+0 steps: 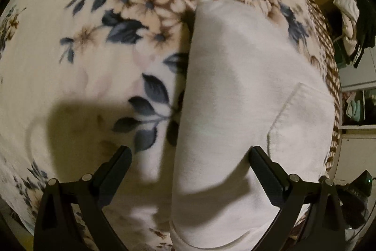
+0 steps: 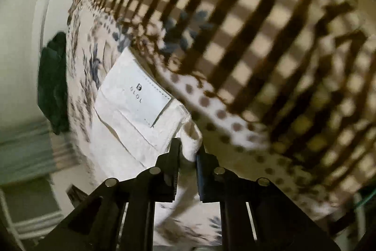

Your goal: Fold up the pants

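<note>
White pants (image 1: 239, 95) lie folded lengthwise on floral blanket (image 1: 70, 62). Left gripper (image 1: 190, 161) spread wide above pants, holding nothing. Right gripper (image 2: 188, 152) pinches the pants' waistband corner.

Floral blanket (image 1: 70, 51) with checked border (image 2: 258, 27), clothes heap (image 1: 354, 22) against pale wall (image 2: 21, 39)
</note>
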{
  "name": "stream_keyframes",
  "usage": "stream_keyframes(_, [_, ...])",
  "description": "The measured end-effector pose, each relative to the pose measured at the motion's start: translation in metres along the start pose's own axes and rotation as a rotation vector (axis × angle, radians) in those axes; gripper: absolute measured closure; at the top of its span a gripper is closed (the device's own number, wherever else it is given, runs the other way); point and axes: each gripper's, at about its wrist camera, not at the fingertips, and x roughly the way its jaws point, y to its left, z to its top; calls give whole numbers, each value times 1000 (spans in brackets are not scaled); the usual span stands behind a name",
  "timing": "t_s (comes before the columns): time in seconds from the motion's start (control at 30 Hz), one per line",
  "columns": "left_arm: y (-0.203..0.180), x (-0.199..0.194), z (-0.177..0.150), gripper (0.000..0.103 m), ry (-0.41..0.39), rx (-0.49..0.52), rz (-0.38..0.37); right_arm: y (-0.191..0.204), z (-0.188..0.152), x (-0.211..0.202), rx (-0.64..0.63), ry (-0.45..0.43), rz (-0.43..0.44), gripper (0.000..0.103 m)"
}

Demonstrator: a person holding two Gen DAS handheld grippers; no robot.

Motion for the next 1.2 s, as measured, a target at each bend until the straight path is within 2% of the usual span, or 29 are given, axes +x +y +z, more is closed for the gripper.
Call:
stream_keyframes(0.1, [-2, 0, -2, 0, 4, 9, 16, -13, 2, 20, 40, 73, 19, 87])
stream_keyframes(0.13, [-1, -2, -1, 0, 12, 2, 5, -15, 3, 21, 49, 71, 47, 81])
stream_keyframes(0.2, [0, -4, 0, 0, 20, -13, -27, -16, 0, 16, 43, 65, 87, 60])
stream_keyframes(0.23, [3, -5, 0, 0, 20, -26, -62, -19, -6, 12, 49, 66, 124, 35])
stream_keyframes(0.27, [5, -5, -1, 0, 19, -39, -88, -23, -12, 11, 59, 67, 169, 18])
stream_keyframes(0.33, [12, -3, -3, 0, 19, -68, -137, -31, -30, 22, 85, 118, 264, 17])
stream_keyframes(0.4, [17, 3, -6, 0, 31, -90, -167, -35, -44, 36, 93, 167, 293, 17])
stream_keyframes(0.5, [19, 12, -10, 0, 46, -119, -213, -25, -52, 71, 77, 183, 344, 17])
stream_keyframes(0.63, [21, 19, -13, 0, 43, -128, -246, -14, -50, 90, 89, 125, 416, 10])
stream_keyframes(0.7, [23, 20, -11, 0, 42, -138, -264, -11, -52, 84, 107, 92, 441, 10])
stream_keyframes(0.73, [25, 21, -10, 0, 43, -145, -271, -9, -56, 76, 117, 64, 485, 10])
stream_keyframes(0.8, [25, 21, -8, 0, 44, -157, -286, -5, -61, 62, 88, 37, 524, 10])
stream_keyframes(0.87, [26, 22, -9, 0, 46, -156, -289, -3, -65, 58, 39, 28, 517, 11])
stream_keyframes(1.0, [25, 26, -12, 0, 46, -142, -288, -4, -58, 82, 7, 62, 440, 11])
stream_keyframes(1.1, [27, 28, -12, 0, 40, -158, -303, 9, -57, 79, -22, 66, 415, 11])
stream_keyframes(1.13, [28, 28, -13, 0, 34, -164, -306, 13, -60, 76, -34, 52, 408, 12])
stream_keyframes(1.2, [29, 26, -15, 2, 23, -161, -307, 14, -67, 69, -36, 19, 370, 23])
